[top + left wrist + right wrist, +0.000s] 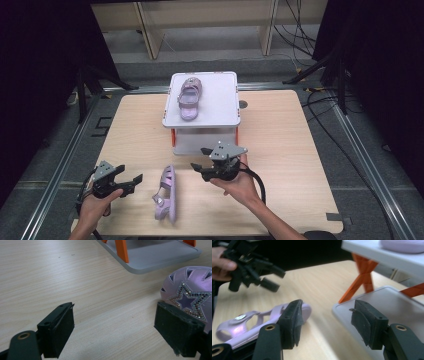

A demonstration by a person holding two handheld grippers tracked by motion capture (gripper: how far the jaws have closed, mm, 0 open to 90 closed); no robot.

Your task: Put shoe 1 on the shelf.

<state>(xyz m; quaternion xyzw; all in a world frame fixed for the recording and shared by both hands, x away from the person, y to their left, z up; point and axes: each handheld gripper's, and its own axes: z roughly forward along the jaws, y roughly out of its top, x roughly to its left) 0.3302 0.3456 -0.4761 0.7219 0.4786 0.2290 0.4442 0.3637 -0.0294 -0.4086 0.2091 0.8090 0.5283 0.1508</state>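
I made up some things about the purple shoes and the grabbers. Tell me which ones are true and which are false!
1. One purple sandal sits on top of the white stand. True.
2. The other purple sandal stands flat on its sole on the table. False: it lies tipped on its side.
3. The right gripper is squeezing a sandal. False: its jaws are open with nothing between them.
4. The left gripper has open jaws. True.
5. The stand has orange legs. True.
6. Both sandals are on the table. False: one is up on the stand.
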